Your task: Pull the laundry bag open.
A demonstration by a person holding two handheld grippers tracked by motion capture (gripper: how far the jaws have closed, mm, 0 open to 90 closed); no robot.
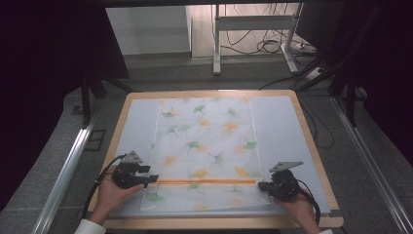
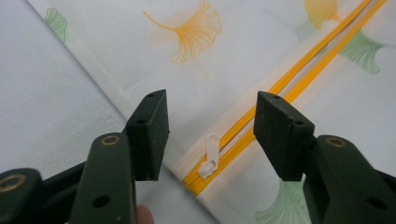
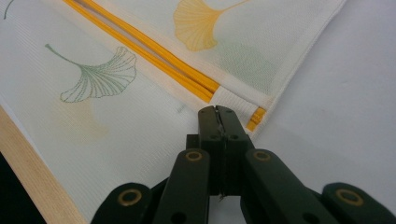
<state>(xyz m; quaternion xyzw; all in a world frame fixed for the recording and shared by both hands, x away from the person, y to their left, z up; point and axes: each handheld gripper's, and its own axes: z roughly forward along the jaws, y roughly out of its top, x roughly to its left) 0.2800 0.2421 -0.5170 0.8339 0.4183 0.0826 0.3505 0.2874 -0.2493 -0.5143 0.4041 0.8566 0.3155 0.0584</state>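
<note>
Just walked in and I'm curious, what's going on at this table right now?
A person works a mesh zipper bag lying flat on the table. The right gripper is shut on the bag's edge at the zipper's end. The left gripper stands open over the white zipper pull, not pressing it.

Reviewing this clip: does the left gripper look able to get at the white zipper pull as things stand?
Probably yes. The left gripper has its jaws apart on either side of the zipper pull, which lies flat on the mesh bag with nothing over it.
</note>
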